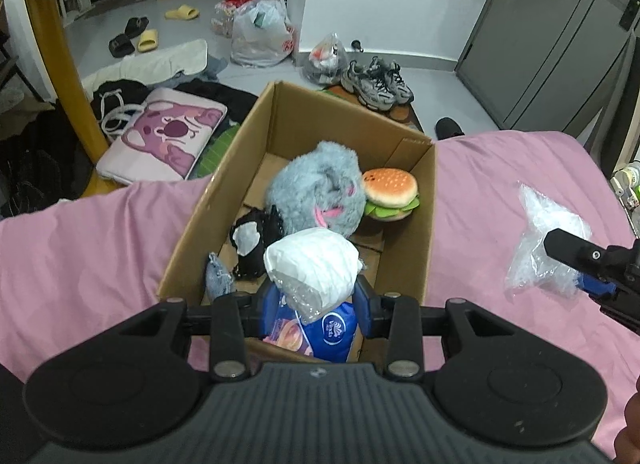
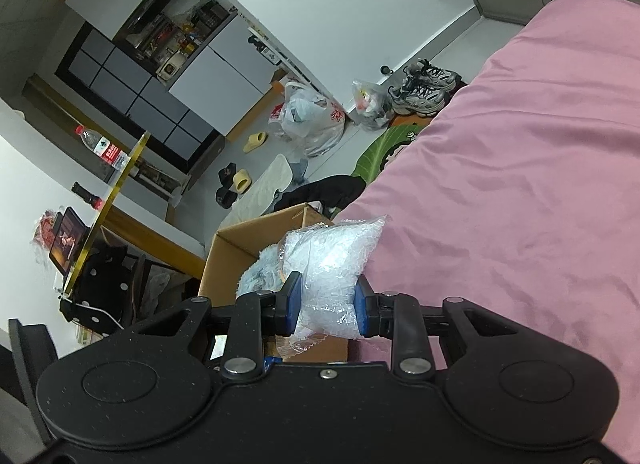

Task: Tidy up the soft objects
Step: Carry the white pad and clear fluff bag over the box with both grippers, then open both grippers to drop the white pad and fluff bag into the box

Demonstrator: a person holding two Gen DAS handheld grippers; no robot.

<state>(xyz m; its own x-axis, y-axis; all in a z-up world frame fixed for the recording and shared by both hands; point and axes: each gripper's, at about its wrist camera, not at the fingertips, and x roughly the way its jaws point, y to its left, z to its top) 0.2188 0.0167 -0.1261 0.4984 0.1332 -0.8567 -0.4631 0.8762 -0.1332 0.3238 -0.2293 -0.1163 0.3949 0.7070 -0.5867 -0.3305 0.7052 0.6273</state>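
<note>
Soft toys point(image 1: 316, 184) are already packed in the box point(image 1: 412, 232). A tissue pack point(image 1: 312, 264) is pinched by the left gripper point(image 1: 316, 304), a plastic bag point(image 2: 332, 264) by the right gripper point(image 2: 326, 306).

The box point(image 1: 408, 224) sits on the bed point(image 1: 500, 184). In the box, the burger toy point(image 1: 390, 194) lies against its right wall, the furry toy point(image 1: 316, 188) just left of it. Right of the box lies a plastic bag point(image 1: 548, 240).
</note>
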